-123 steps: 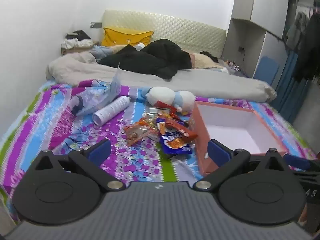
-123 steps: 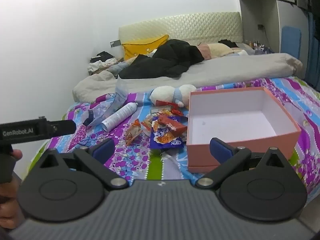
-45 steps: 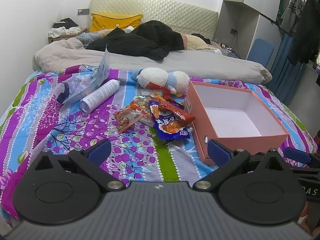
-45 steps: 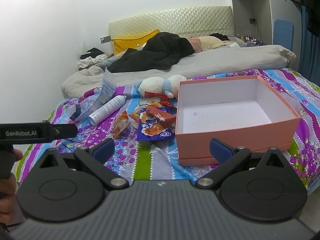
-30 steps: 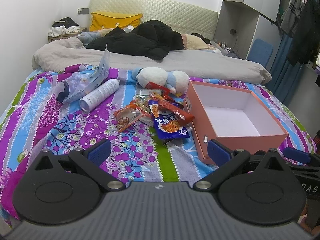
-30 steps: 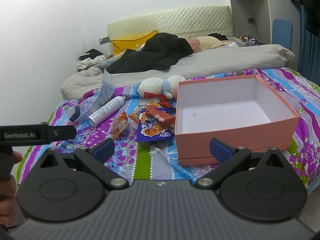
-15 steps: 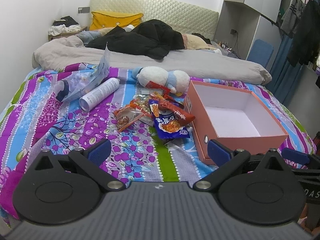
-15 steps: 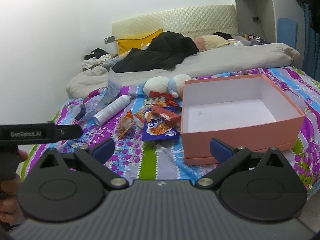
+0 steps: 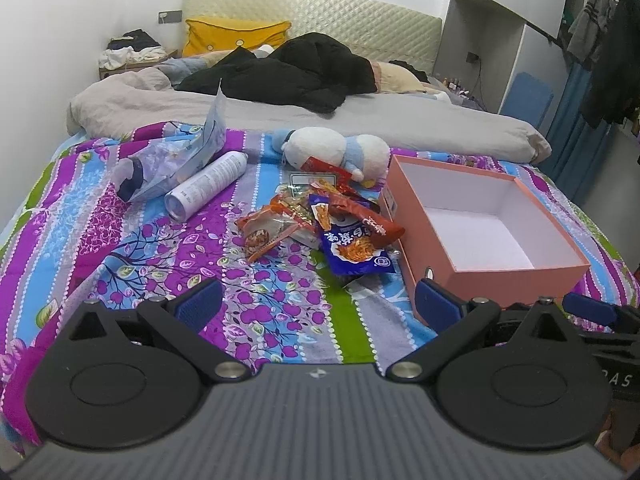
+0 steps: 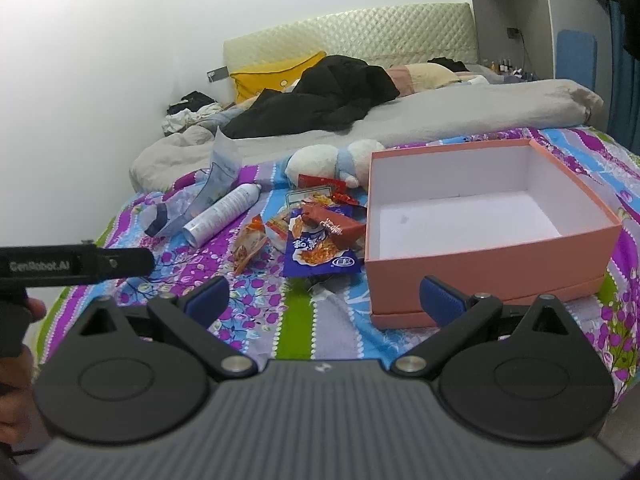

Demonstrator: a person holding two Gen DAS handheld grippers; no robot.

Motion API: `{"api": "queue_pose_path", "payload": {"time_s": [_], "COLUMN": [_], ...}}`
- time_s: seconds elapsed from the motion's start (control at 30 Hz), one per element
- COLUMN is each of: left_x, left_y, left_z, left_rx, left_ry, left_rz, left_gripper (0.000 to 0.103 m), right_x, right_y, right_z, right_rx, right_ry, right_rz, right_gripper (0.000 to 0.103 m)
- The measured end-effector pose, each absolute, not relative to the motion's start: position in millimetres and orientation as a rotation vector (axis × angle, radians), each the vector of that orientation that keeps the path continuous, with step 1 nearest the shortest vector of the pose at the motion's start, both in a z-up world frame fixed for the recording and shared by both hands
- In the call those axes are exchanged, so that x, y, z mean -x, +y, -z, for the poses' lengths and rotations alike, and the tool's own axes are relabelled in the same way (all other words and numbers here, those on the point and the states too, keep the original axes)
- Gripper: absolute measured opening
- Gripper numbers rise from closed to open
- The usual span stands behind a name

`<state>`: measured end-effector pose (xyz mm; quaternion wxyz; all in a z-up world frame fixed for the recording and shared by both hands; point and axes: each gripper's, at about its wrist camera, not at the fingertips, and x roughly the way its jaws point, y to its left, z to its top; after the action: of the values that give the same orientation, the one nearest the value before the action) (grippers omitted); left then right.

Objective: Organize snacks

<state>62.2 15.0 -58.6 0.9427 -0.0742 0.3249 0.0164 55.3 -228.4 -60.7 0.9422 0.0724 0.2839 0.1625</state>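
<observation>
Your two grippers hover over the near edge of a bed covered by a purple, blue and green floral sheet (image 9: 132,248). The near part of the sheet is hidden behind each gripper body.

Ahead and to the right of your left gripper (image 9: 316,306) sits an open pink box (image 9: 492,268) with a white interior. In the right wrist view the same box (image 10: 492,272) lies directly ahead of your right gripper (image 10: 324,294), and the right blue pad covers part of its near wall.

The snack pile (image 9: 328,220) lies ahead of the left gripper, just left of the box and touching its wall. The packets overlap, so you cannot count them. A blue packet (image 9: 356,252) is on the near side, a red-brown packet (image 9: 360,216) rests across it, and an orange packet (image 9: 264,232) lies at the left edge. Printed text is too small to read.

Beyond the pile rests a white and blue plush toy (image 9: 336,152). Further left lies a white spray can (image 9: 208,184) beside a clear pouch (image 9: 176,160).

Both grippers have their fingers spread wide apart, holding nothing.
</observation>
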Motion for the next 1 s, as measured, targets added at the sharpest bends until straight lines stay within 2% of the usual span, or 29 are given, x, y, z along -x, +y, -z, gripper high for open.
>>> {"api": "queue_pose_path", "payload": {"time_s": [0.87,1.0], "left_x": [-139.6,-153.5], "left_y": [82.7,87.8], "left_z": [108.6,116.1], "left_rx": [0.145,0.123], "left_ry": [0.734,0.738], "left_rz": [-0.095,-0.098], "left_gripper": [0.103,0.103], "right_x": [-105.5,-112.7], "right_y": [-149.4,-141.3], "right_z": [106.6,114.1], "right_rx": [-0.093,-0.102], "right_ry": [0.588,0.592], "right_rz": [-0.411,-0.414], "right_gripper": [0.103,0.098]}}
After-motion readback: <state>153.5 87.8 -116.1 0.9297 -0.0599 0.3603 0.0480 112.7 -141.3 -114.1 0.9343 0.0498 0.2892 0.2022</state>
